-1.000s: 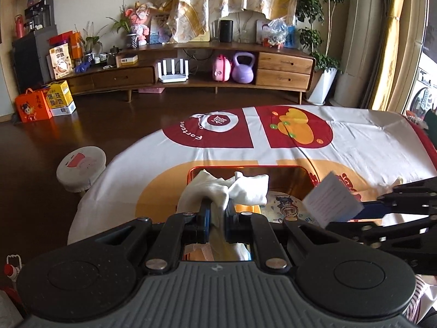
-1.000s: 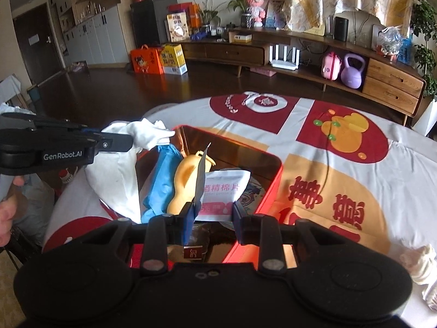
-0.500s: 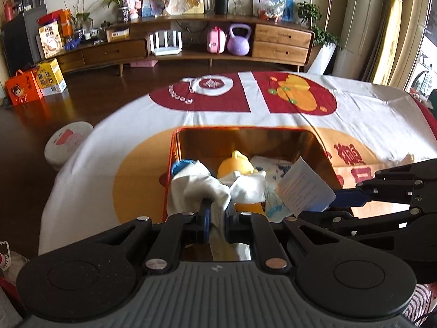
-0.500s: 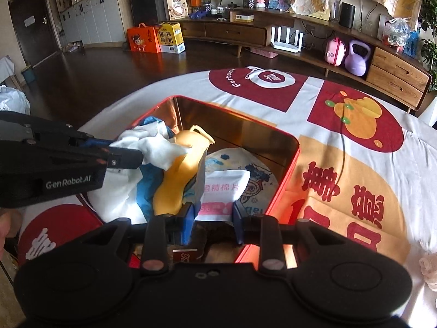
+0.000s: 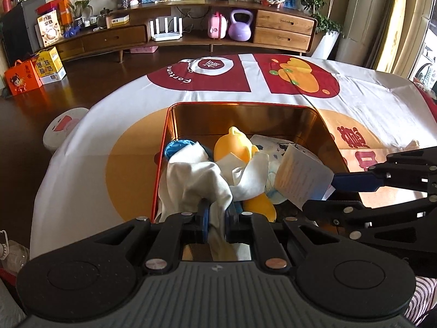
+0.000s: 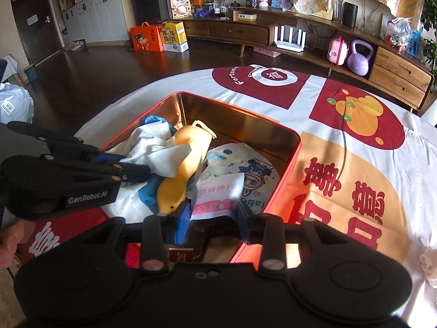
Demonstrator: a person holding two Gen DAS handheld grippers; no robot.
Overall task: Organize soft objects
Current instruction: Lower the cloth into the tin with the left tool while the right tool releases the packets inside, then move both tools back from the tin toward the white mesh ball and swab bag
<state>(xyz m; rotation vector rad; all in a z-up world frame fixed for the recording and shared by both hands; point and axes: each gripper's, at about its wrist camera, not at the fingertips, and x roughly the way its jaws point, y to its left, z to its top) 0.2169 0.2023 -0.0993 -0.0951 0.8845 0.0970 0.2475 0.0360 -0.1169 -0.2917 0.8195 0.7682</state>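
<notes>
My left gripper is clamped tight on a white cloth, pinching a fold of it right over the near-left corner of the red tin box. The cloth drapes down into the box, lying over a blue soft thing and against a yellow plush toy.

My right gripper has just been opening, so its jaws are parted now. The white wipes packet sits between them, leaning against the left finger, and I can't really say the pads press it anymore. It rests in the box's near part on top of a cartoon-print packet.

The box sits on the table with the red and orange tablecloth.
</notes>
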